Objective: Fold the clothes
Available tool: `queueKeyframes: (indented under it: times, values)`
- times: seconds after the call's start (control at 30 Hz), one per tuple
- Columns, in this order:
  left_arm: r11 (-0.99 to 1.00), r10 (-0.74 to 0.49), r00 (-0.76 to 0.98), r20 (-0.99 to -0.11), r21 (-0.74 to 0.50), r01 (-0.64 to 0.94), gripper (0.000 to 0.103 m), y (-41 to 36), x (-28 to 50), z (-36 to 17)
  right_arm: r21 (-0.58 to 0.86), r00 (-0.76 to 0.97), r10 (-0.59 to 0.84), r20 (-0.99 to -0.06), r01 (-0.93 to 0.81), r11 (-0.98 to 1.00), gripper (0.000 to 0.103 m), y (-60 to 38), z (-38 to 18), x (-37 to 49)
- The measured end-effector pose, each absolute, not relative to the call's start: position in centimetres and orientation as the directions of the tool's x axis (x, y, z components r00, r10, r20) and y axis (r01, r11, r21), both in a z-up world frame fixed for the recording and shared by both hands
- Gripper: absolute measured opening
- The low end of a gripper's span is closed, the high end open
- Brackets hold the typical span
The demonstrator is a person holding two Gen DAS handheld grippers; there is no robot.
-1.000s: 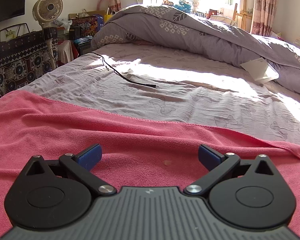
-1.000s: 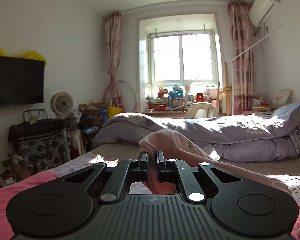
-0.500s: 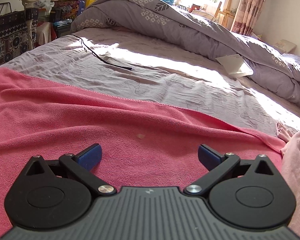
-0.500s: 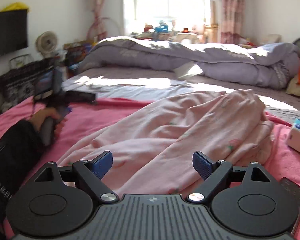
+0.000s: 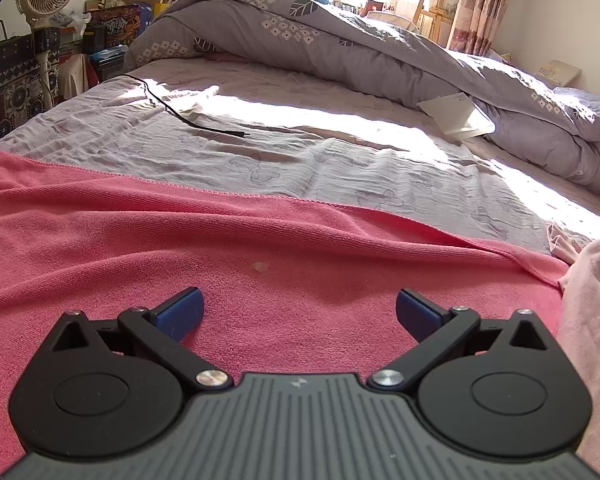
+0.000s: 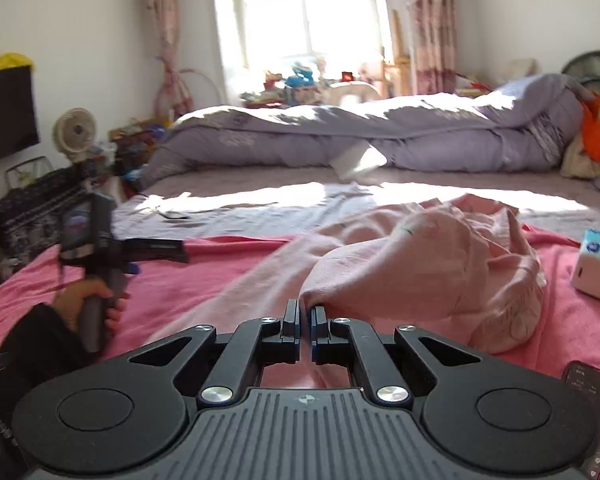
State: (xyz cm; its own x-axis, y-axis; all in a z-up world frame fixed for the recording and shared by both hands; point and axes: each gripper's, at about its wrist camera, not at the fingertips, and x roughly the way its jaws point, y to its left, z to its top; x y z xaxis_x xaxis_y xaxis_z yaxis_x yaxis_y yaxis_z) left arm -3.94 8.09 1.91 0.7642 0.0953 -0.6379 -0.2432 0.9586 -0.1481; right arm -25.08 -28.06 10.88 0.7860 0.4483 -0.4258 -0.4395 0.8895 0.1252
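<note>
Right gripper (image 6: 305, 322): clenched on a fold of the pink garment (image 6: 428, 264).
Left gripper (image 5: 298, 312): released, jaws wide, hovering over the red towel (image 5: 180, 248), holding nothing.
Garment: lay crumpled on the towel on the bed, to the right of the left gripper.
Doing it well: probably lift the pinched edge slowly, let the left gripper catch an opposite edge, then spread the garment flat before creasing.
Risk: the tissue pack (image 6: 598, 266) and phone (image 6: 592, 392) lay near the cloth.
</note>
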Motion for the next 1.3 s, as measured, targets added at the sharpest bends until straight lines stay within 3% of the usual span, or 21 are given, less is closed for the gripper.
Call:
queueKeyframes:
  times: [0.1,0.17,0.2,0.23,0.4,0.5,0.6,0.67,0.73,0.83,0.93,1.0,1.07,1.13,1.23,1.3]
  values:
    - [0.961,0.104,0.761,-0.640,-0.133,-0.243,0.103,7.9,-3.9,1.8,0.092,0.641,0.631,-0.437,-0.666,0.741,0.013,-27.1,12.0,-29.0]
    - [0.962,0.105,0.760,-0.642,-0.129,-0.242,0.103,7.8,-4.0,1.8,0.022,0.608,0.635,-0.476,-0.714,0.700,0.039,-25.6,11.9,-29.8]
    - [0.962,0.106,0.759,-0.642,-0.127,-0.241,0.103,7.8,-4.0,1.8,-0.016,0.622,0.614,-0.485,-0.709,0.705,0.066,-24.9,11.9,-29.8]
    - [0.962,0.104,0.759,-0.642,-0.129,-0.241,0.103,7.8,-4.0,1.8,-0.042,0.641,0.597,-0.483,-0.697,0.716,0.078,-24.6,11.9,-29.5]
    - [0.959,0.098,0.760,-0.643,-0.141,-0.244,0.103,8.0,-4.0,1.8,0.007,0.791,0.370,-0.488,-0.420,0.907,0.084,-23.9,11.5,-18.9]
    - [0.959,0.101,0.761,-0.641,-0.142,-0.247,0.103,8.2,-4.1,1.9,0.100,0.771,0.215,-0.600,-0.195,0.976,0.085,-23.2,8.6,-8.7]
    - [0.950,0.112,0.770,-0.628,-0.161,-0.269,0.103,9.0,-4.3,2.4,0.044,0.654,0.074,-0.753,-0.063,0.997,0.086,-21.3,3.7,-1.1]
    - [0.937,0.140,0.778,-0.613,-0.171,-0.304,0.103,9.9,-4.6,2.8,0.046,0.666,0.032,-0.745,0.003,0.999,0.081,-20.7,1.3,-0.2]
    - [0.913,0.188,0.782,-0.594,-0.189,-0.363,0.103,11.2,-5.3,3.5,0.060,0.704,0.034,-0.709,0.012,0.998,0.032,-19.6,2.1,-0.8]
    - [0.854,0.299,0.802,-0.517,-0.230,-0.467,0.103,13.8,-7.9,5.5,0.112,0.782,0.152,-0.604,-0.106,0.988,0.025,-16.0,6.6,-1.7]
    - [0.771,0.458,0.787,-0.413,-0.256,-0.583,0.103,16.6,-11.5,7.5,0.210,0.747,0.446,-0.493,-0.396,0.894,0.023,-10.2,10.9,-2.2]
    - [0.713,0.533,0.751,-0.390,-0.272,-0.647,0.103,18.5,-13.2,8.1,0.162,0.690,0.549,-0.471,-0.544,0.823,0.026,-5.8,12.6,-3.6]
    - [0.646,0.576,0.710,-0.406,-0.306,-0.699,0.103,20.6,-14.7,8.0,0.109,0.643,0.603,-0.472,-0.636,0.764,0.044,-2.8,13.5,-5.0]
    - [0.585,0.575,0.683,-0.450,-0.358,-0.728,0.103,22.3,-15.3,7.4,0.109,0.631,0.610,-0.480,-0.647,0.755,0.078,-3.2,13.1,-6.0]
    - [0.591,0.501,0.716,-0.486,-0.412,-0.693,0.103,23.2,-15.0,6.7,0.174,0.636,0.588,-0.500,-0.591,0.787,0.079,-8.0,12.0,-6.2]
    - [0.639,0.474,0.733,-0.488,-0.383,-0.667,0.103,22.5,-14.3,6.8,0.193,0.660,0.535,-0.527,-0.520,0.832,0.079,-12.1,10.9,-5.7]
